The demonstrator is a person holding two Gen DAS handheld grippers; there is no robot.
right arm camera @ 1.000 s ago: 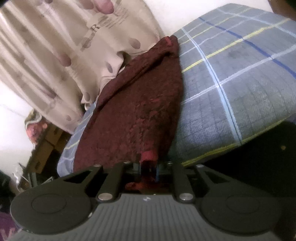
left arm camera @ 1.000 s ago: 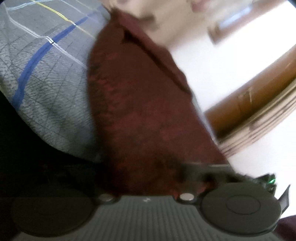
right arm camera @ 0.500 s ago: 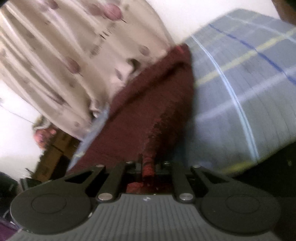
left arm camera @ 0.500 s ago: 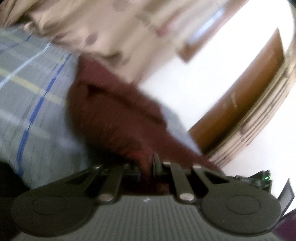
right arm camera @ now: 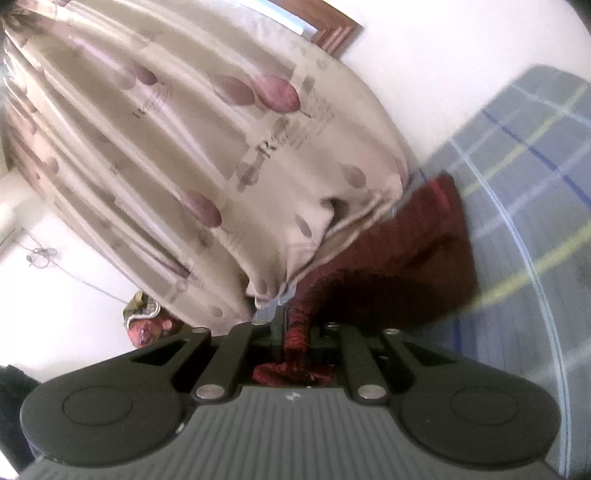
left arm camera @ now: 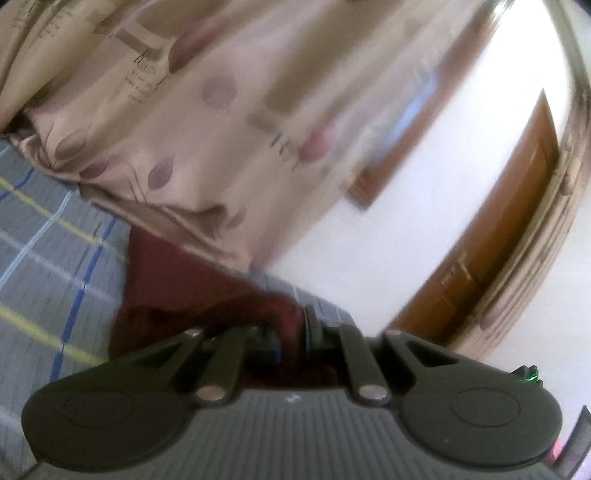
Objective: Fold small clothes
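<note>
Your left hand-held gripper (left arm camera: pixel 293 328) is clamped on one edge of the maroon cloth (left arm camera: pixel 177 284) and your right hand-held gripper (right arm camera: pixel 295 336) pinches another edge. The cloth trails from both onto the plaid bed sheet (left arm camera: pixel 44 266) — its far end near the beige curtain (right arm camera: pixel 192 155).

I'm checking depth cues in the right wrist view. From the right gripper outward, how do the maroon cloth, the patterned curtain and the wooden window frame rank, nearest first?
1. maroon cloth: pinched in the right gripper, trailing onto the bed.
2. patterned curtain: hanging beyond the cloth, upper left.
3. wooden window frame: on the wall, top, behind the curtain.
</note>
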